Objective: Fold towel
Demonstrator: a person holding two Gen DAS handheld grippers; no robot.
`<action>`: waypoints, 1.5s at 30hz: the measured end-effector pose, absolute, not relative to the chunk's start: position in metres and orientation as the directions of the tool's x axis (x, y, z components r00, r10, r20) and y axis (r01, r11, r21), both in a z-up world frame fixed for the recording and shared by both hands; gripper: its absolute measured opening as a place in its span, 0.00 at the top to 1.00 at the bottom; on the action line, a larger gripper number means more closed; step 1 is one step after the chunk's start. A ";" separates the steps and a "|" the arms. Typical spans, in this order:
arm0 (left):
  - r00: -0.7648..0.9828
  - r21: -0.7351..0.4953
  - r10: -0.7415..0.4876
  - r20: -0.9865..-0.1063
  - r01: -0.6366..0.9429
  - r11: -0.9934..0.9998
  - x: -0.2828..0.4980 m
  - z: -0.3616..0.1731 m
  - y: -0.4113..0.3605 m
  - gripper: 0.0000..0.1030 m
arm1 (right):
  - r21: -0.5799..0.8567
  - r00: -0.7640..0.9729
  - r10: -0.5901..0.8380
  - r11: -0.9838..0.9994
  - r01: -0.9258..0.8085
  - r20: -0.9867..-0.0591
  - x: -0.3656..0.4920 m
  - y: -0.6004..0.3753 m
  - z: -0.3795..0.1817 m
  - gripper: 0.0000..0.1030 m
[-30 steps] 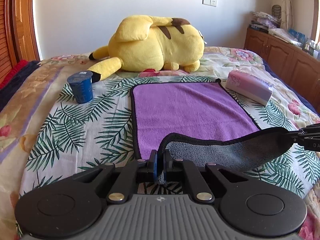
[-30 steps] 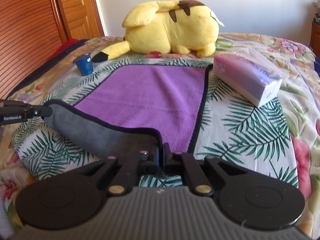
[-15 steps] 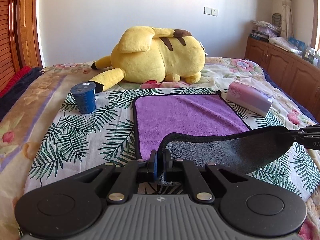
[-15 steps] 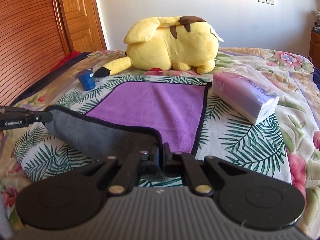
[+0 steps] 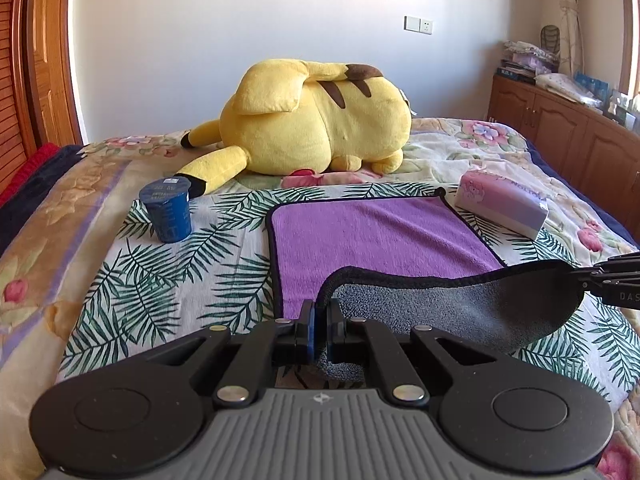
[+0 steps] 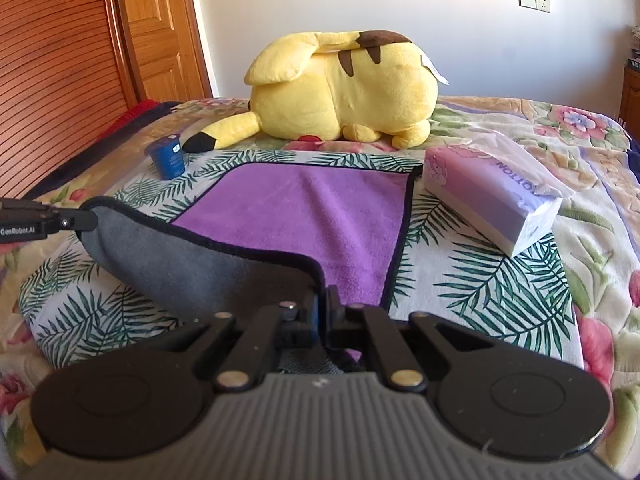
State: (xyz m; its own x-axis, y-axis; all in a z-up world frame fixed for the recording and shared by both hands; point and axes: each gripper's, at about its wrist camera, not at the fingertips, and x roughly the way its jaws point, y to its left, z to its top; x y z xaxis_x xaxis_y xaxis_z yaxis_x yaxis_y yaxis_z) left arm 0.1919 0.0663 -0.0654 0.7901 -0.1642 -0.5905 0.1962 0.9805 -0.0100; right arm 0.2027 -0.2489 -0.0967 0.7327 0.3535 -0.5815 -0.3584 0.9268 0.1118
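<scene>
Both claws are pinched tight on the towel [image 5: 384, 236]: the left gripper [image 5: 320, 330] and right gripper [image 6: 322, 316] each hold a near corner, lifted. Its far half lies flat just before the yellow plush [image 5: 320, 120].

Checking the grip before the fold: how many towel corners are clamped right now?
2: left gripper pinches the near-left corner of the towel; right gripper pinches the near-right corner. Both far corners lie free on the bed.

A home bedroom: a bed [image 5: 100, 272] is carrying a plush toy [image 5: 316, 120], with wooden cabinets [image 5: 560, 136] and a wardrobe [image 6: 60, 80] standing alongside
</scene>
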 end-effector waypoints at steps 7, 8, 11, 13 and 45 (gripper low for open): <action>0.786 0.003 -0.164 -0.596 0.206 0.978 0.205 -0.070 0.067 1.00 | 0.102 0.735 0.352 0.926 -0.363 -0.579 0.209 -0.249 -0.098 0.96; 0.786 0.003 -0.165 -0.596 0.208 0.978 0.207 -0.070 0.067 1.00 | 0.100 0.736 0.352 0.926 -0.365 -0.578 0.210 -0.249 -0.098 0.96; 0.786 0.006 -0.168 -0.595 0.213 0.977 0.213 -0.071 0.068 1.00 | 0.094 0.739 0.353 0.925 -0.369 -0.573 0.214 -0.248 -0.099 0.96; 0.787 0.006 -0.171 -0.592 0.216 0.976 0.216 -0.070 0.068 1.00 | 0.091 0.742 0.355 0.924 -0.372 -0.569 0.217 -0.248 -0.098 0.96; 0.818 0.021 -0.183 -0.545 0.231 0.973 0.240 -0.048 0.064 1.00 | 0.031 0.785 0.326 0.930 -0.366 -0.526 0.241 -0.244 -0.077 0.96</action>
State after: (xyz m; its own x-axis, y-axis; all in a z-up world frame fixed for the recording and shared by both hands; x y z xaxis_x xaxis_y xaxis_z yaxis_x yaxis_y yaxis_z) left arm 0.2397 0.0645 -0.0477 0.8183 -0.1827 -0.5450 0.2310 0.9727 0.0208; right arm 0.2414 -0.2444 -0.0771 0.7854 0.3262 -0.5260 -0.3658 0.9302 0.0306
